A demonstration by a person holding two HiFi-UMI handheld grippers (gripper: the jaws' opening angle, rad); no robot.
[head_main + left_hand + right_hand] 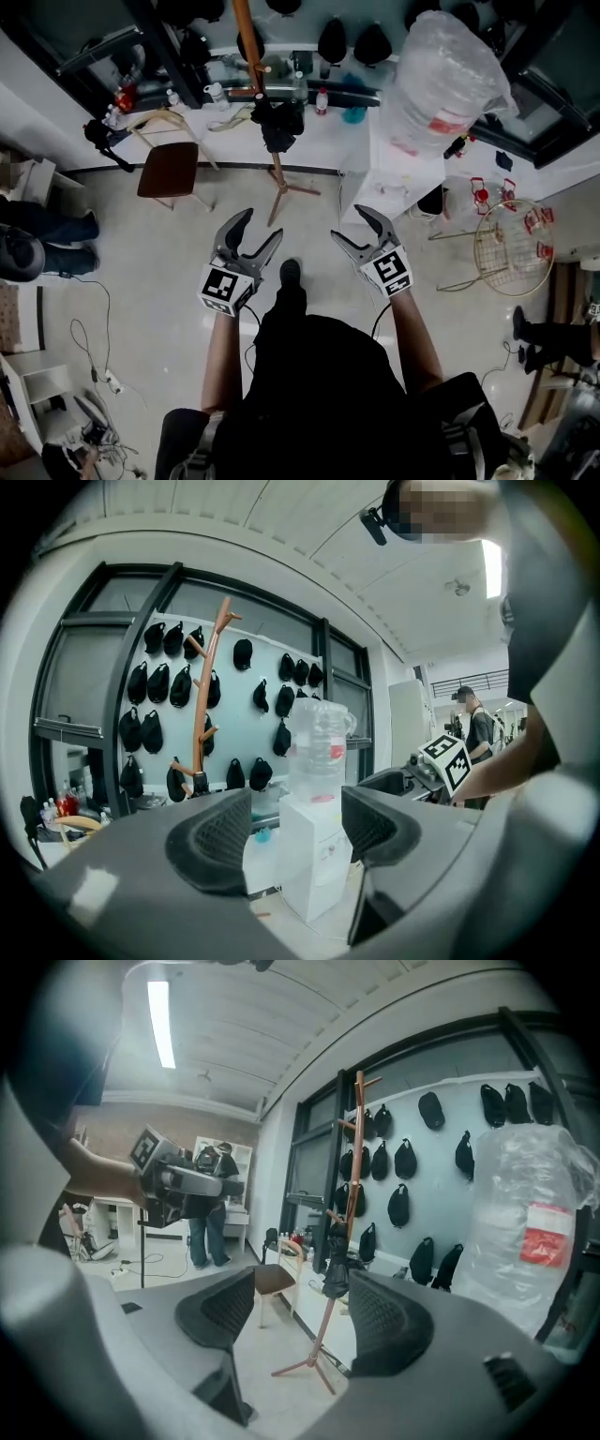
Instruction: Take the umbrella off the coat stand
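Observation:
A wooden coat stand (pixel 251 56) rises from its splayed feet on the floor by the white counter. A folded black umbrella (pixel 277 124) hangs on it, about halfway up. My left gripper (pixel 261 225) and right gripper (pixel 349 223) are held side by side, well short of the stand, both open with nothing between the jaws. In the right gripper view the umbrella (pixel 336 1269) hangs on the stand (pixel 354 1147), seen far off through that gripper's (pixel 300 1321) gap. In the left gripper view the stand (pixel 202 705) is at left, and the left gripper (pixel 295 836) looks toward the water dispenser.
A white water dispenser with a big clear bottle (pixel 441 84) stands right of the stand. A brown chair (pixel 169 169) is on its left. A round wire rack (pixel 514 246) stands at right. Black caps (pixel 405 1159) hang on the wall. Cables (pixel 89 347) lie on the floor at left.

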